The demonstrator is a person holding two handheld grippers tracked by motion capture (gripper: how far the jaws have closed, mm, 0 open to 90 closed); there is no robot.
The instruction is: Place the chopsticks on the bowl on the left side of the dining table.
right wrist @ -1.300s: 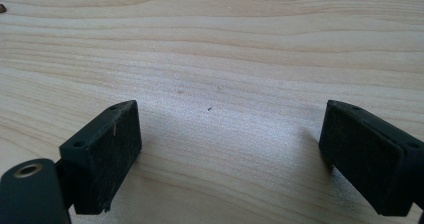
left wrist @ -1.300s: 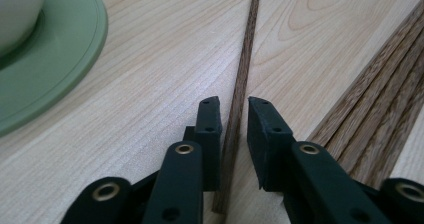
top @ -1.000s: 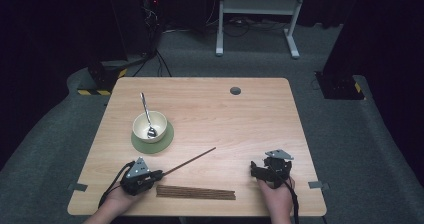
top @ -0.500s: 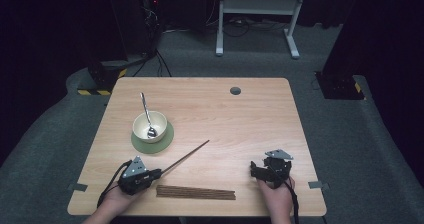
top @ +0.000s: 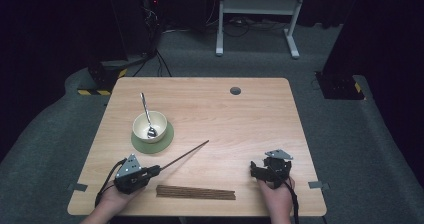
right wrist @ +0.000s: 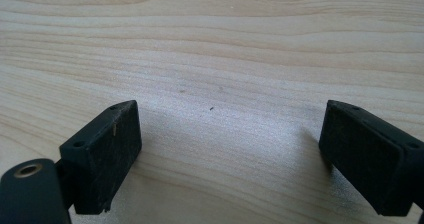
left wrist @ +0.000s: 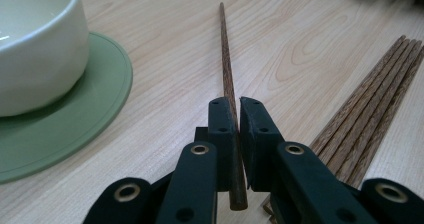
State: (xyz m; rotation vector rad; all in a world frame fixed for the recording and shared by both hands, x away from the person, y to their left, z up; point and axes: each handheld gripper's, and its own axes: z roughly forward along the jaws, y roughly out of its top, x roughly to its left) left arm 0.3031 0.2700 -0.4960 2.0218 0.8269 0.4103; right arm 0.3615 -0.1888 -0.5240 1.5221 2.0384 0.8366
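While tongs (left wrist: 236, 115) grip one chopstick (left wrist: 227, 69), four lie bundled (left wrist: 376, 104).

Left tongs (left wrist: 235, 115) clamped tight, right tongs (right wrist: 227, 156) spread wide.

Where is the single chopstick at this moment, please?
In the high view, the single chopstick is clamped at its near end in the left gripper, slanting toward table centre, between the green coaster and the chopstick bundle.
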